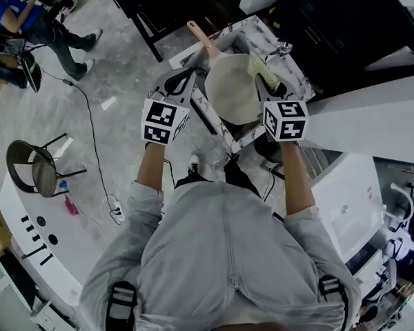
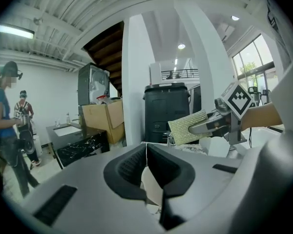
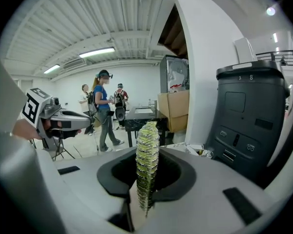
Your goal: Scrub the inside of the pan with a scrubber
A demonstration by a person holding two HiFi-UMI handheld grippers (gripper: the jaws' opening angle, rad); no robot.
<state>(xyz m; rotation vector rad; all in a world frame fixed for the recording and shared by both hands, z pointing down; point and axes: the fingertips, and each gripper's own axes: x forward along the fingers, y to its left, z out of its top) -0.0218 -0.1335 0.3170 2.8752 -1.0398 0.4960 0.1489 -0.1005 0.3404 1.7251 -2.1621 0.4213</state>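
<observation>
Only the head view gets the whole pan [image 1: 231,88]: round, cream, tan handle, over the marbled surface [image 1: 298,74]. In the left gripper [image 2: 146,172] view you just see its fingers pinched shut on the thin rim. The right gripper [image 3: 146,179] fingers clamp a flat, nubbly yellow-green scrubber [image 3: 147,155] edge-on, right by the pan.

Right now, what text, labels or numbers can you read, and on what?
Black bin: two small pale characters on its lid, too blurred to read.
Left hand-held gripper and right hand-held gripper: square marker patterns only, no text.
Nothing else legible.
</observation>
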